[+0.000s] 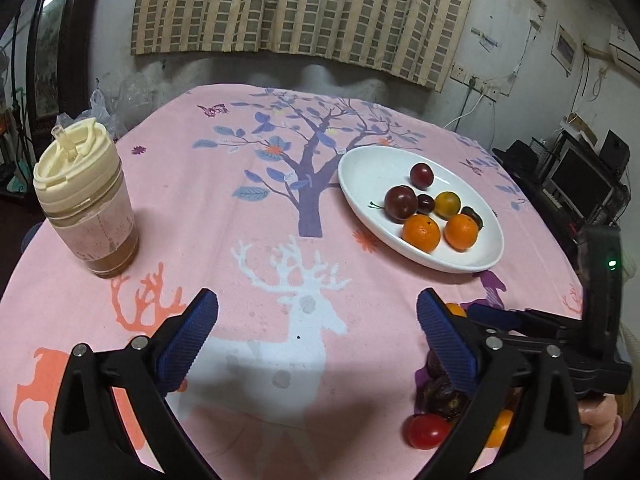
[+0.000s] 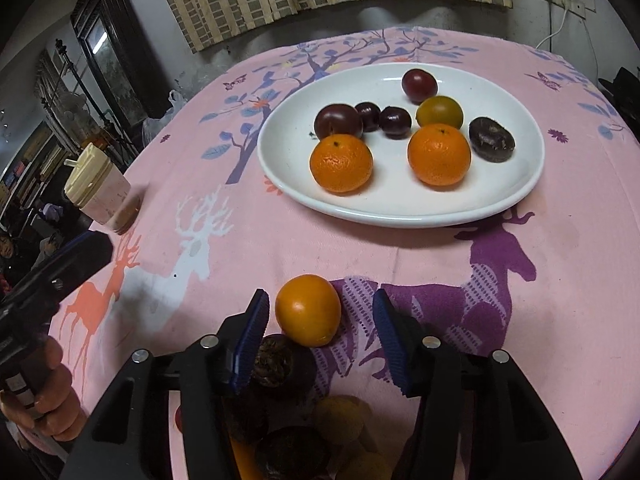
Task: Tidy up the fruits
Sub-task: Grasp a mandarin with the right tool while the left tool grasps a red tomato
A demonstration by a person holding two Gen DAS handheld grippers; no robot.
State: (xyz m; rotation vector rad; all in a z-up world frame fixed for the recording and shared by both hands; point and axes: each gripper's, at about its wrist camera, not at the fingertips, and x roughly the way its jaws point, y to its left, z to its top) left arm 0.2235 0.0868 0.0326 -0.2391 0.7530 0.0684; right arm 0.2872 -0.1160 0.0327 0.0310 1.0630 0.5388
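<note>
Cup: lidded cup (image 1: pixel 86 200) with a straw stands at the far left of the pink-clothed worktop (image 1: pixel 224 216), well apart from all the fruit and no part of the sorting.

Left claw: left claw (image 1: pixel 316 344) hangs spread wide over the white deer print, nothing between its pads, so it is released and free for another pick.

Done so far: white plate (image 2: pixel 400 208) already carries eight pieces, namely two oranges (image 2: pixel 341 163), a yellow-green citrus (image 2: pixel 439 112), dark plums (image 2: pixel 338 121) and a dark wrinkled fruit (image 2: pixel 491 139) at its right end.

Left to do: loose pile (image 1: pixel 440 408) lies on the near edge of the worktop, below the plate, with a red tomato (image 1: pixel 426 432), dark wrinkled fruits and yellow-orange pieces still off the plate; by my reckoning about half the job remains.

Right claw: right claw (image 2: pixel 320 334) straddles a loose orange fruit (image 2: pixel 308 310) at the front of that pile; its jaws stand partly apart, with gaps on both sides of the fruit, so nothing is gripped yet.
</note>
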